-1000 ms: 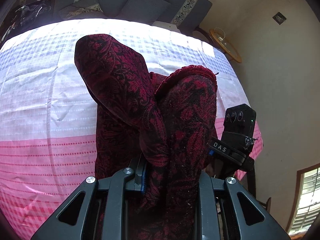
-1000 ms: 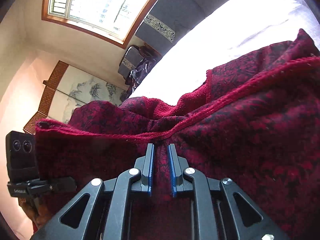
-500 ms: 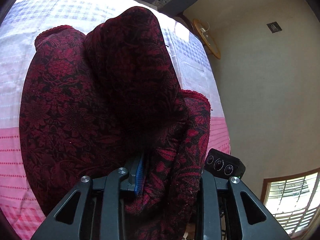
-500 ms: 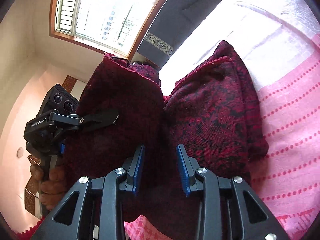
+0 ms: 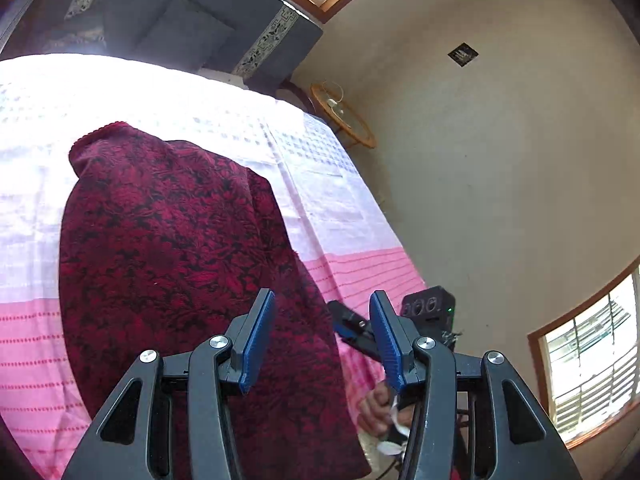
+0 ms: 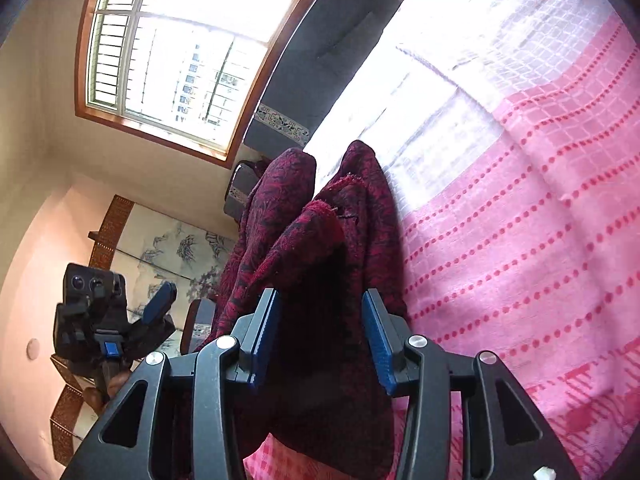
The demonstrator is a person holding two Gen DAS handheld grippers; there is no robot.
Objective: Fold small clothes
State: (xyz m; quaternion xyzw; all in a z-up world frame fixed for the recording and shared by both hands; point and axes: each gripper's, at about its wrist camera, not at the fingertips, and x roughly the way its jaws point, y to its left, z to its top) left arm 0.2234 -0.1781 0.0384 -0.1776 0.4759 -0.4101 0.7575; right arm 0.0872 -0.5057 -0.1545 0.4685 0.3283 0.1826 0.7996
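A dark red, black-patterned garment lies folded on the pink and white bedspread. My left gripper is open and empty, its blue pads just above the garment's near right edge. My right gripper is open too, with the garment's folded layers lying between and below its pads, not pinched. The right gripper also shows in the left wrist view, and the left gripper in the right wrist view.
A grey headboard with cushions stands at the bed's far end. A round wooden side table sits by the wall on the right. A large window and a painted screen are off the bed's left side.
Both grippers have opened and let go of the garment, which now lies flat and folded on the bed. The left gripper has drawn back and to the right.
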